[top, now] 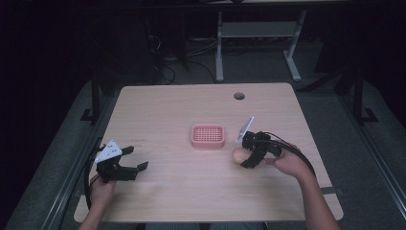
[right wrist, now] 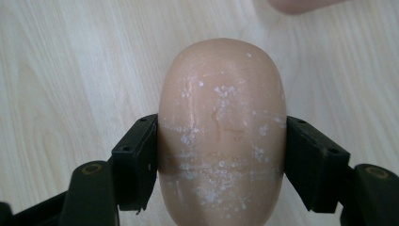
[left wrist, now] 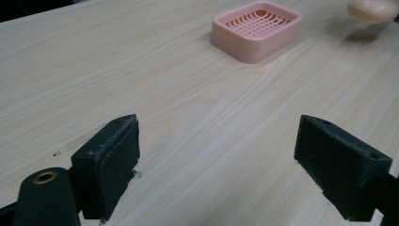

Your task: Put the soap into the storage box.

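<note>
Right hand-held gripper (right wrist: pixel 221 155) clamped on smooth oval soap (right wrist: pixel 221 132); left hand-held gripper (left wrist: pixel 216 165) wide over bare desk (top: pixel 182 187), clear of ribbed dish (top: pixel 208 136).

Your right gripper (right wrist: pixel 221 155) clamps a matt, waxy soap bar (right wrist: pixel 222 132) flecked with white scuffs. Left of it sits a smooth pink plastic dish (top: pixel 208 136) on pale wood-grain table (top: pixel 182 105).

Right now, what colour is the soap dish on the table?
The soap dish is pink, with a grid-like insert; the left gripper view shows it best.
</note>
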Demonstrator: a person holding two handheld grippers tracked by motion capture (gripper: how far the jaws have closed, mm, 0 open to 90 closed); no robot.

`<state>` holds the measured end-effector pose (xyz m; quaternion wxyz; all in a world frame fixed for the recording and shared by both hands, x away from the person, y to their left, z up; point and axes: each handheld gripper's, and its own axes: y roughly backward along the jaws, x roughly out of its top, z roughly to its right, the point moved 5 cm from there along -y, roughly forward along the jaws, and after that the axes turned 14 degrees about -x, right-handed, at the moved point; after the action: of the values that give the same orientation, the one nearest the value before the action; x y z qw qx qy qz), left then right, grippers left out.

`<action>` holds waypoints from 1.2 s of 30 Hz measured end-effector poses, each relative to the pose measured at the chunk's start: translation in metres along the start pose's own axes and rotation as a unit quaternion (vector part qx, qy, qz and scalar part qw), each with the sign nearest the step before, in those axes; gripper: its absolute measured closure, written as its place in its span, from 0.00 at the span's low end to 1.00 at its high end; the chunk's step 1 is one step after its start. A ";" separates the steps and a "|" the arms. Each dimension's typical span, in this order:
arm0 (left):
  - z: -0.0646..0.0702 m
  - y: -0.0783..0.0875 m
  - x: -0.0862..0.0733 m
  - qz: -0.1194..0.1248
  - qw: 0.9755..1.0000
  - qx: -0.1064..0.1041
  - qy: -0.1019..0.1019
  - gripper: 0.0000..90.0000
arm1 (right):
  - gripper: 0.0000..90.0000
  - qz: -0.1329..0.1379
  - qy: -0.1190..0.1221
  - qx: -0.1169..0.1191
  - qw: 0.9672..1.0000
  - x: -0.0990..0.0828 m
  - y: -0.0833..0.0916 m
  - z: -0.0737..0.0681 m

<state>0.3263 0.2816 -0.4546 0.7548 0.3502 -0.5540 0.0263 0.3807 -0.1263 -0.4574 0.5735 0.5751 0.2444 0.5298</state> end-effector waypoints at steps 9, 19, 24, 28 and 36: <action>0.000 0.001 0.000 0.005 1.000 0.001 0.004 0.16 | 0.36 0.003 0.003 0.006 1.000 0.013 -0.002 0.008; -0.001 0.003 0.001 0.012 1.000 0.005 0.004 0.16 | 0.36 0.007 -0.002 0.013 1.000 0.021 -0.006 0.015; -0.001 0.002 0.001 0.007 1.000 0.004 0.002 0.16 | 0.36 0.015 -0.003 0.017 1.000 0.026 -0.006 0.018; -0.001 0.003 0.001 0.007 1.000 0.004 0.005 0.16 | 0.36 0.014 -0.007 0.019 1.000 0.028 -0.009 0.020; -0.001 0.003 0.001 0.008 1.000 0.004 0.006 0.16 | 0.36 0.015 0.004 0.017 1.000 0.043 -0.009 0.025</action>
<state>0.3266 0.2836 -0.4524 0.7566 0.3486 -0.5520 0.0369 0.4197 -0.0958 -0.4464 0.5546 0.5860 0.2466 0.5368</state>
